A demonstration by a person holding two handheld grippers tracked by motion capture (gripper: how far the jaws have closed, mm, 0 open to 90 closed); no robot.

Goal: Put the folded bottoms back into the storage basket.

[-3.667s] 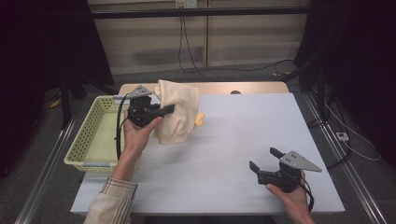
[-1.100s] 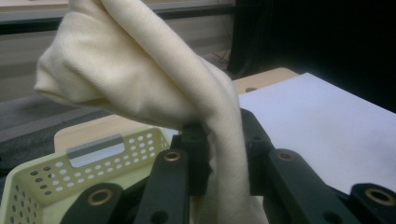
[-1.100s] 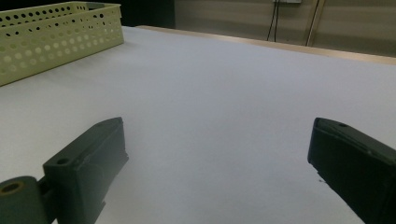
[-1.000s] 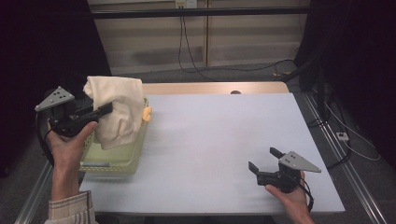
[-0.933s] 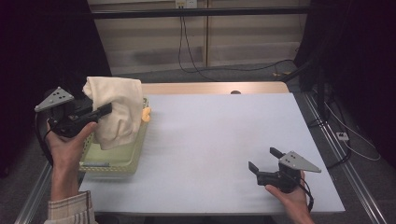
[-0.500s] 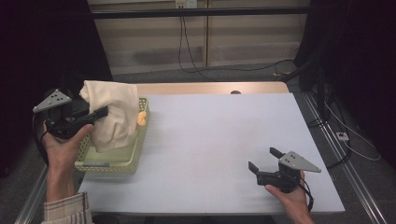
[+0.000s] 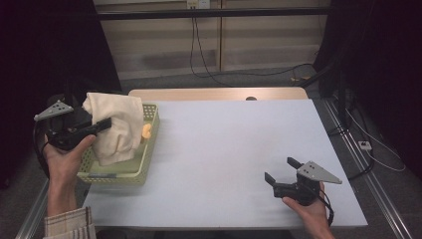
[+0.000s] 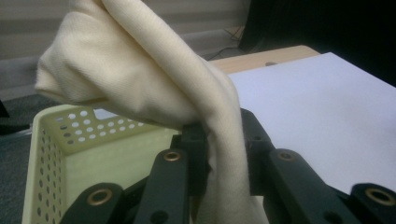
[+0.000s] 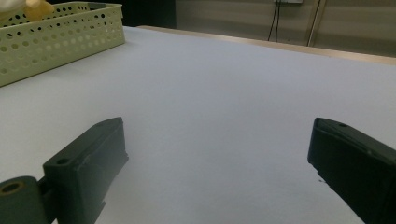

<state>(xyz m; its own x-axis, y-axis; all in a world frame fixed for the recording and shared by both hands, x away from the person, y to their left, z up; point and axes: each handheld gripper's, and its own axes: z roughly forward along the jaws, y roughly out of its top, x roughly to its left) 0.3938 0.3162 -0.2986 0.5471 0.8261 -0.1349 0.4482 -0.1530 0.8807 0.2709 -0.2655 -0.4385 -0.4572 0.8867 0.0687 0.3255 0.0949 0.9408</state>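
Cream cloth pinched between left jaws

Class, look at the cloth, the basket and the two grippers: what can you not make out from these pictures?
- High view: the basket floor, hidden by the cream cloth.
- High view: the small orange thing, mostly covered by the cloth; too small to identify.
- Left gripper view: the left gripper jaw tips, buried in cloth folds.
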